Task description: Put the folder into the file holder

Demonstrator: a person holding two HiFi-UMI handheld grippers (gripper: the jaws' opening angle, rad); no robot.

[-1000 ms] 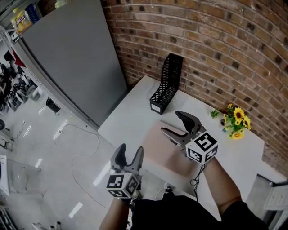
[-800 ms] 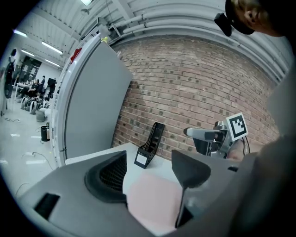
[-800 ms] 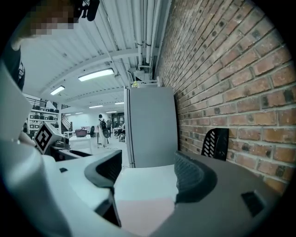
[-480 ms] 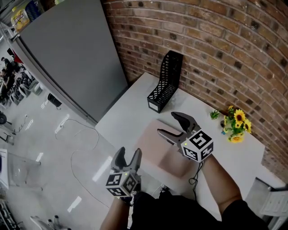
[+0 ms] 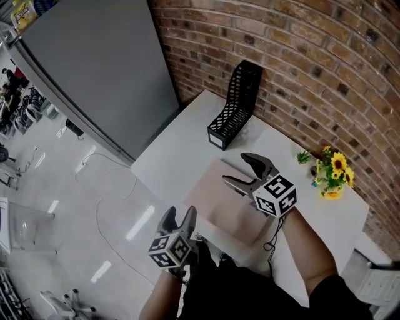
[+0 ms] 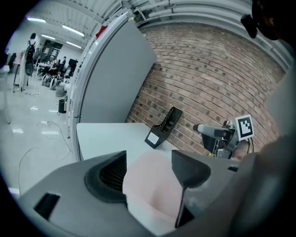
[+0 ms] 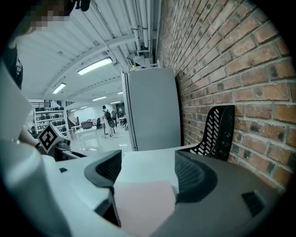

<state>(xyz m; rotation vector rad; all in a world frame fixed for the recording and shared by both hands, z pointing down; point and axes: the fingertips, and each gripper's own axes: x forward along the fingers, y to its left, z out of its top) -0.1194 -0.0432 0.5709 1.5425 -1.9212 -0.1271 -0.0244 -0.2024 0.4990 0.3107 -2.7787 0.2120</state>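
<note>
Head view: the pink folder (image 5: pixel 222 209) lies flat on the white table (image 5: pixel 181 156), outside the black mesh file holder (image 5: pixel 236 106) beyond it. My right gripper (image 5: pixel 240 170) hangs over the folder and my left gripper (image 5: pixel 179 215) just off the table's edge, both with jaws apart, gripping nothing.

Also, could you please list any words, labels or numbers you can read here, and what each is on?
None can be read.
White label on the file holder: no print can be made out.
Yellow packet, top left: print too small.
Marker cubes: square patterns only, no letters.
</note>
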